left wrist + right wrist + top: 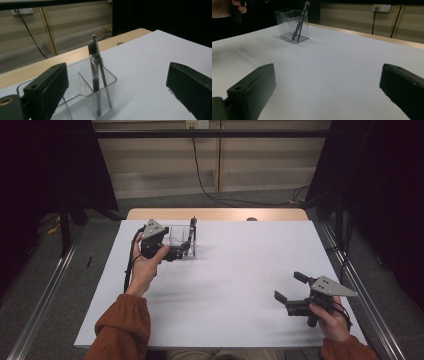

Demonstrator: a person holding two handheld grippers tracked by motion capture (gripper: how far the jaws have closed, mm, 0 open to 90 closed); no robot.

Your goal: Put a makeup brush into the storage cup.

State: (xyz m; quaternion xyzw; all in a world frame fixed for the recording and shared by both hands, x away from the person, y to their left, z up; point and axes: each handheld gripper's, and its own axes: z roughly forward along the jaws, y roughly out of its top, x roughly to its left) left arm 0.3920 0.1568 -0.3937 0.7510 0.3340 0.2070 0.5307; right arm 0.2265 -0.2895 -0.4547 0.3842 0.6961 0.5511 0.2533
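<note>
1. A white table (225, 285) fills the middle of the high view, with dark curtains at both sides and a pale wall at the top.
2. Lower right, your right gripper (292, 287) rests with jaws spread wide, holding nothing.
3. Upper left, your left gripper (186, 246) stands wide open and empty at the clear organizer (100, 85).
4. Two makeup brushes (94, 67) lean upright in its end compartment, apparently just placed.
5. Next, I judge, draw the left gripper away without tipping the organizer.

2 brushes (96, 67) stand in the holder (75, 100) on the table (240, 270).
</note>
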